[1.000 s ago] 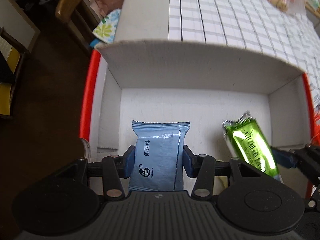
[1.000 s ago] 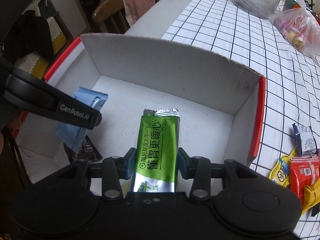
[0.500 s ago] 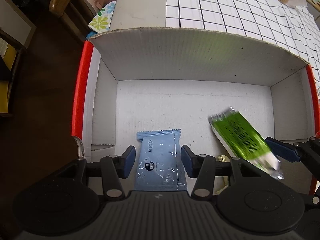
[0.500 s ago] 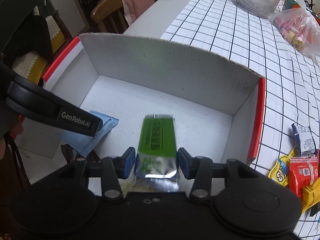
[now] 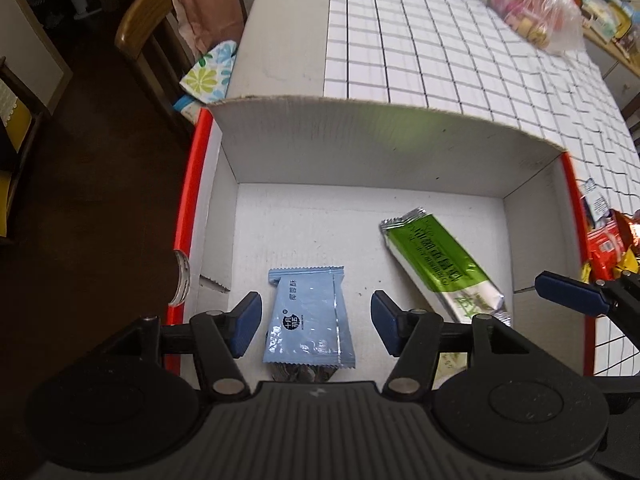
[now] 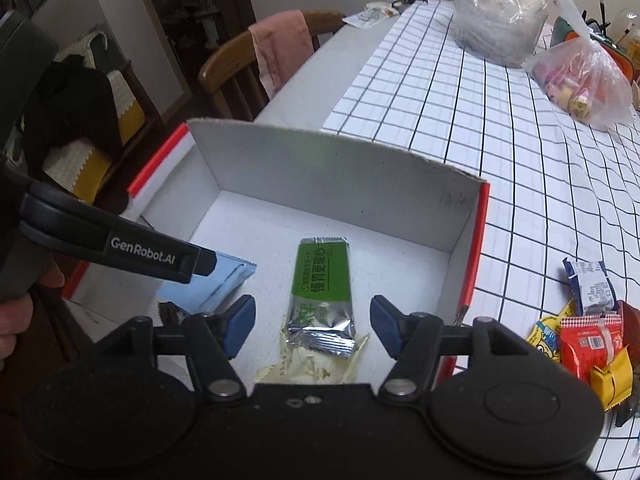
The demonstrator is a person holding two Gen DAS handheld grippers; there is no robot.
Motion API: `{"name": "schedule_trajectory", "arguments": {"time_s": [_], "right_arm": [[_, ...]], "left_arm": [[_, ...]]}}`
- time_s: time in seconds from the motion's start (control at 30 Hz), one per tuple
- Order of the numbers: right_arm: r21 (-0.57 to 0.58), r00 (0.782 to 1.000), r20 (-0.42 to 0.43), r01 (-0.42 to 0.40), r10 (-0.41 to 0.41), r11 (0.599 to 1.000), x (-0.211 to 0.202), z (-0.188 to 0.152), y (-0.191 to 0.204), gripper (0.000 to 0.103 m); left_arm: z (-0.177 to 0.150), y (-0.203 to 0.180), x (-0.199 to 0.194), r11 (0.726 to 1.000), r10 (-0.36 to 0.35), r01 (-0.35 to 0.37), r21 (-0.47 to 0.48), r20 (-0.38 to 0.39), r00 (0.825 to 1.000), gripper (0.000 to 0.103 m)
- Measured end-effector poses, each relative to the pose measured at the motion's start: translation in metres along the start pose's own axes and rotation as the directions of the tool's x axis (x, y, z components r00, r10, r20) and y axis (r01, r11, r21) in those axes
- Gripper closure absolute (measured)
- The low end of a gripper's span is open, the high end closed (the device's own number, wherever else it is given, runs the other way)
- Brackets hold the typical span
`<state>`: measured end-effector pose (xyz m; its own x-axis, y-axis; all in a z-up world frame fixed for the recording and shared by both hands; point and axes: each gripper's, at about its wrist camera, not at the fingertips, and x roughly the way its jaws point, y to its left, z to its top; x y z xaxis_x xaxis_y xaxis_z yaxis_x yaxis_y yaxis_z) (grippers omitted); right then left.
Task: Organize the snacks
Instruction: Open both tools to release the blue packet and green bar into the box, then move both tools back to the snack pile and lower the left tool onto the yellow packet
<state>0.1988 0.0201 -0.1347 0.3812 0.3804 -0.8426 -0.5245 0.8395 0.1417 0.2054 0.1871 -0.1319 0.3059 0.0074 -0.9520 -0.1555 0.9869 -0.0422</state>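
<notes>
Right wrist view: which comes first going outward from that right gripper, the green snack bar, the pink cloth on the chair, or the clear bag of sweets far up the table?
1. The green snack bar, nearest, lying in the white box between the open fingers of the right gripper.
2. The clear bag of sweets, up the table on the right.
3. The pink cloth, over the chair back, upper left; too close to the bag to rank firmly.
</notes>
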Motion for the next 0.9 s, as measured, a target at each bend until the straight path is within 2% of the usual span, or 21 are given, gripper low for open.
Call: {"name": "schedule_trajectory", "arguments": {"time_s": [0.13, 0.2, 0.37, 0.47, 0.6, 0.9], "right_arm": [[0.003, 0.999, 0.032, -0.015, 0.015, 1.0, -0.013, -0.002, 0.001, 0.033], [0.007, 0.998, 0.052, -0.019, 0.019, 1.0, -0.02, -0.004, 0.0, 0.027], [0.007, 0.994, 0.101, -0.031, 0.03, 1.0, -0.04, -0.008, -0.003, 0.022], [0.01, 0.99, 0.132, -0.044, 0.042, 0.999, -0.053, -0.013, -0.006, 0.018], [0.018, 0.984, 0.171, -0.062, 0.058, 0.998, -0.069, -0.02, -0.013, 0.013], [0.054, 0.959, 0.275, -0.08, 0.062, 0.995, -0.106, -0.041, -0.037, 0.007]], "left_arm": [[-0.006, -0.002, -0.015, 1.0, -0.02, 0.02, 0.002, 0.045, 0.999, 0.043], [-0.01, -0.004, -0.024, 1.0, -0.03, 0.029, 0.006, 0.072, 0.997, 0.043], [-0.02, -0.01, -0.043, 0.999, -0.04, 0.037, 0.024, 0.152, 0.988, 0.043], [-0.027, -0.014, -0.055, 0.999, -0.047, 0.041, 0.031, 0.198, 0.979, 0.042], [-0.037, -0.021, -0.069, 0.998, -0.047, 0.037, 0.043, 0.259, 0.965, 0.036], [-0.056, -0.05, -0.096, 0.996, -0.066, 0.043, 0.072, 0.357, 0.932, 0.033]]}}
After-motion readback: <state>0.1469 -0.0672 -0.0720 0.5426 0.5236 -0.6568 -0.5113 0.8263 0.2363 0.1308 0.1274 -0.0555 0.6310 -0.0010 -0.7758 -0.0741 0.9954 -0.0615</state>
